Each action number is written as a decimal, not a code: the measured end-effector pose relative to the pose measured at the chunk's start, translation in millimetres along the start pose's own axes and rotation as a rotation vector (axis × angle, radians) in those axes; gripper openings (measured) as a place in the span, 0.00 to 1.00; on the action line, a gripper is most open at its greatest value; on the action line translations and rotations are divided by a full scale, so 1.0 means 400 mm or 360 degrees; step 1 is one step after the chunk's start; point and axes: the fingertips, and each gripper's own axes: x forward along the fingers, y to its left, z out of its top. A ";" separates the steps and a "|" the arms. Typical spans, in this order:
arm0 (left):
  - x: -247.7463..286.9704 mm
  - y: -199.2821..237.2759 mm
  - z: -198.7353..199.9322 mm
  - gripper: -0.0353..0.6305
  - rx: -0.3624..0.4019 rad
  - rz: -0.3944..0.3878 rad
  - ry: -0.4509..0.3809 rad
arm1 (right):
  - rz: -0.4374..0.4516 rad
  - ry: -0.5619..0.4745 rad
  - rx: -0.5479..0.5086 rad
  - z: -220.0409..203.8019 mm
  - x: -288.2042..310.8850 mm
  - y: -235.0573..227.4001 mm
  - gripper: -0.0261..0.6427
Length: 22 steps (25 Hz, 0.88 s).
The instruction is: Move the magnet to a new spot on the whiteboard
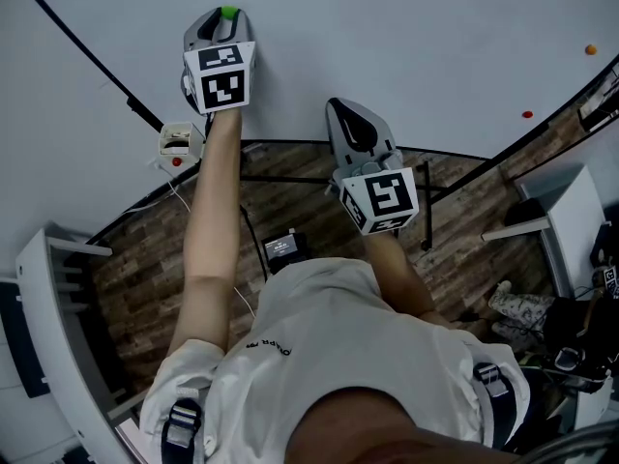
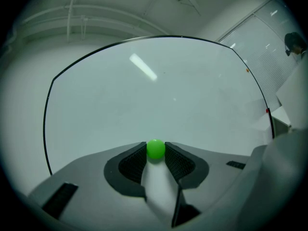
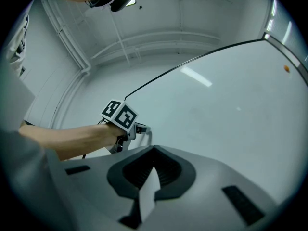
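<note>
A small green ball-shaped magnet (image 2: 155, 148) sits against the whiteboard (image 2: 159, 95), and my left gripper (image 2: 155, 151) is shut on it, a ribbed pad pressing each side. In the head view the green magnet (image 1: 229, 12) shows at the tip of the left gripper (image 1: 226, 19), held up against the whiteboard (image 1: 387, 37). My right gripper (image 1: 346, 110) hangs lower, near the board's bottom edge. In its own view the right gripper (image 3: 154, 153) is shut with nothing between its jaws. The left gripper (image 3: 124, 125) shows there too, to the left.
An orange magnet (image 1: 590, 49) and a red magnet (image 1: 527, 115) stick to the board at the far right. A small white box (image 1: 180, 141) hangs at the board's lower frame. White furniture (image 1: 571, 211) stands at the right, and a black device (image 1: 281, 247) lies on the wood floor.
</note>
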 end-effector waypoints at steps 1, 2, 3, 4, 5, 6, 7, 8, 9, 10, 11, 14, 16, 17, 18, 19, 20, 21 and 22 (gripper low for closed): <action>0.001 -0.001 0.001 0.24 0.0001 0.0000 0.0000 | -0.0002 0.0002 0.0001 -0.002 -0.001 -0.002 0.04; 0.002 -0.001 0.002 0.24 0.0003 0.0002 0.0001 | -0.0003 0.0004 0.0001 -0.002 -0.001 -0.002 0.04; 0.003 0.000 0.002 0.24 0.0002 0.0003 0.0001 | -0.0004 0.0004 0.0000 -0.002 -0.001 -0.003 0.04; 0.004 0.002 0.002 0.24 0.0002 0.0004 0.0000 | -0.0006 0.0004 -0.0001 -0.002 -0.002 -0.003 0.04; 0.006 0.003 0.003 0.24 0.0001 0.0005 -0.0001 | -0.0007 0.0003 -0.0003 -0.001 -0.002 -0.004 0.04; 0.006 0.004 0.004 0.24 -0.0001 0.0005 -0.0002 | -0.0009 0.0001 -0.0004 0.001 -0.001 -0.004 0.04; 0.005 0.007 0.005 0.24 -0.0002 0.0006 -0.0002 | -0.0010 -0.0001 -0.0003 0.001 0.000 -0.002 0.04; 0.004 0.010 0.004 0.24 -0.0004 0.0009 0.0000 | -0.0010 -0.0002 -0.0001 0.001 0.001 0.000 0.04; 0.002 0.013 0.003 0.24 -0.0004 0.0012 0.0003 | -0.0009 -0.0002 0.0001 0.002 0.000 0.002 0.04; 0.000 0.013 0.002 0.24 -0.0004 0.0014 0.0006 | -0.0009 -0.0002 0.0001 0.002 -0.002 0.001 0.04; 0.000 0.011 0.002 0.24 -0.0003 0.0014 0.0008 | -0.0012 -0.0001 0.0001 0.003 -0.005 -0.001 0.04; 0.003 0.007 0.001 0.24 -0.0003 0.0013 0.0011 | -0.0018 -0.0004 0.0001 0.004 -0.010 -0.005 0.04; 0.006 0.006 -0.002 0.24 -0.0012 0.0017 0.0009 | -0.0019 -0.0008 0.0002 0.003 -0.012 -0.007 0.04; 0.007 0.004 -0.004 0.24 -0.0015 0.0017 0.0010 | -0.0020 -0.0008 0.0002 0.002 -0.013 -0.009 0.04; 0.007 0.002 -0.005 0.24 -0.0016 0.0016 0.0012 | -0.0021 -0.0008 0.0002 0.001 -0.014 -0.010 0.04; 0.009 0.001 -0.007 0.24 -0.0016 0.0014 0.0015 | -0.0023 -0.0008 0.0002 0.001 -0.014 -0.011 0.04; 0.010 0.000 -0.008 0.24 -0.0016 0.0012 0.0018 | -0.0024 -0.0007 0.0002 0.000 -0.015 -0.011 0.04; 0.011 0.000 -0.009 0.24 -0.0017 0.0010 0.0020 | -0.0026 -0.0006 0.0002 0.000 -0.015 -0.011 0.04; 0.012 0.000 -0.009 0.24 -0.0019 0.0010 0.0021 | -0.0028 -0.0006 0.0002 0.001 -0.016 -0.011 0.04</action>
